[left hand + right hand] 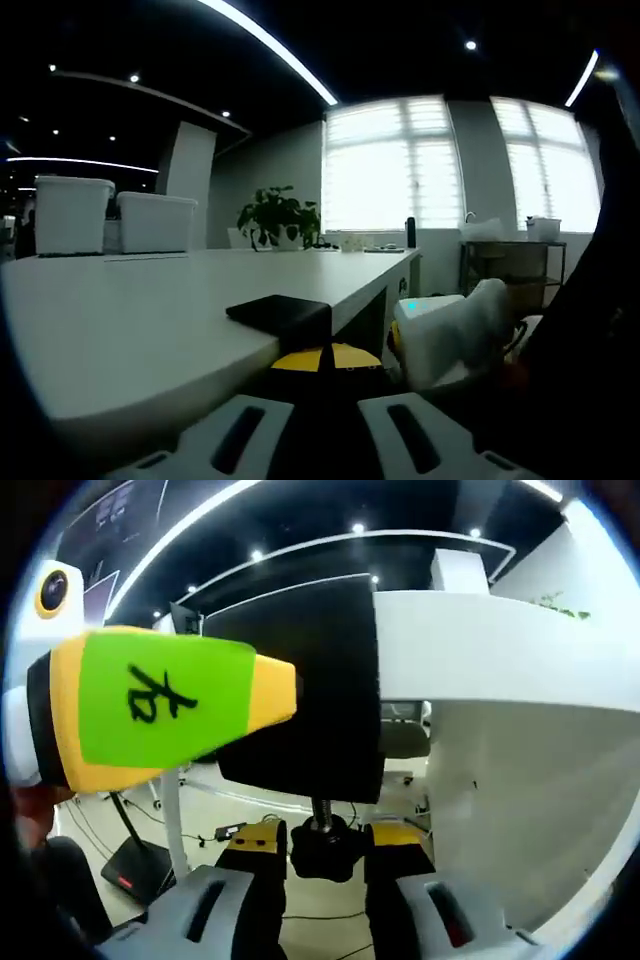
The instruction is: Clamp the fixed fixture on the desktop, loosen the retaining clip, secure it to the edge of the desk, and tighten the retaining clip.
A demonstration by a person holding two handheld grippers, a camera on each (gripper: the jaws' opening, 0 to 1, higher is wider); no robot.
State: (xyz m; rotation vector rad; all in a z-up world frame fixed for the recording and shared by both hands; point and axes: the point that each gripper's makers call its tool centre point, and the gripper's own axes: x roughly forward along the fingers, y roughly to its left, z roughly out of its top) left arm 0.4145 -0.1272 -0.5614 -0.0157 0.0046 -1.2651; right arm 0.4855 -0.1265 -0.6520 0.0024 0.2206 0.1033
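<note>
Between my right gripper (318, 885)'s yellow-tipped jaws sits the black knob (322, 848) of the retaining screw, and both pads look closed against it; above the knob rises the black fixture (310, 695), its body hugging the white desk (480, 650) edge; from the left of the right gripper view comes my left gripper (160, 705), a yellow nose with a green label, lying against the fixture's side. At the near edge of the desk (130, 320) in the left gripper view, I see the fixture (280, 312)'s flat black top plate lying on the surface; my left gripper (322, 425)'s jaws stand apart either side of it, though I cannot tell whether they actually grip it; further back, two white bins (115, 215) stand near the far-left corner; a potted plant (280, 215) sits at the far edge before bright windows (390, 165).
</note>
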